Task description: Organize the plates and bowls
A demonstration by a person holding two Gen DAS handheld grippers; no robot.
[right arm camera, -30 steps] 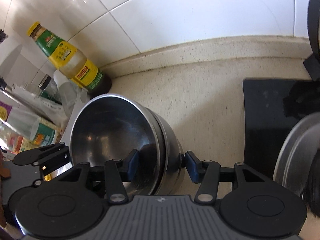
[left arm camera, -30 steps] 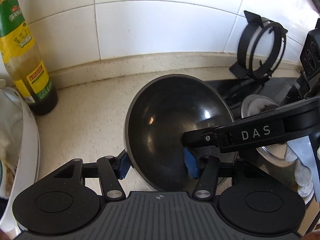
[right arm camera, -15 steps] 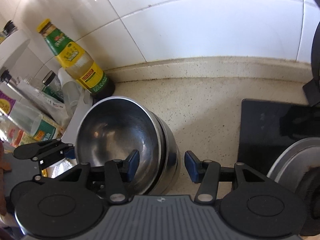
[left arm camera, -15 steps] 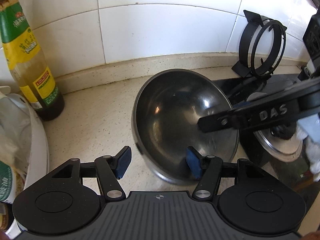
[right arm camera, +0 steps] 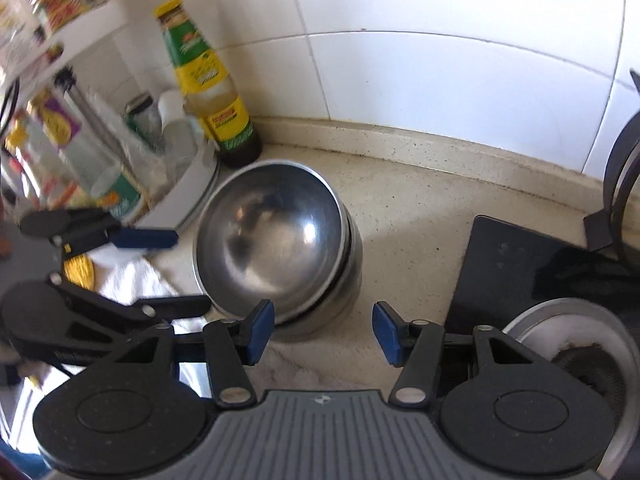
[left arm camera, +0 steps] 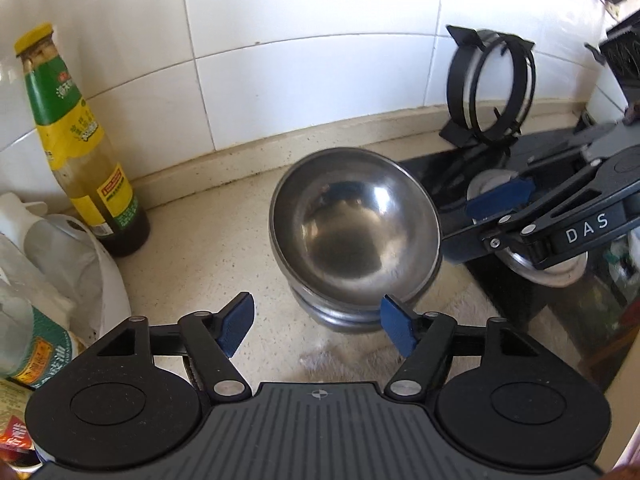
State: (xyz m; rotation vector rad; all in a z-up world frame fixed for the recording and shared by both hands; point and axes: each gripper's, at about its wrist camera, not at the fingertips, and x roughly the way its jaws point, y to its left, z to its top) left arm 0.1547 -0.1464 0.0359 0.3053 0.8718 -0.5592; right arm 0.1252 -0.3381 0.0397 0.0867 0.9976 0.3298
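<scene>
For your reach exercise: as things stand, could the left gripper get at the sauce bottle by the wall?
Probably yes. The left gripper is open, and bare counter leads to the bottle. The bowls sit to its right, out of the way.

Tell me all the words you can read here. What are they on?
"DAS": white letters on the right claw, seen in the left wrist view.
Sauce bottle: green and yellow labels with writing, too small and blurred to read.
Small bottle at the left edge: label writing too blurred to read.
</scene>
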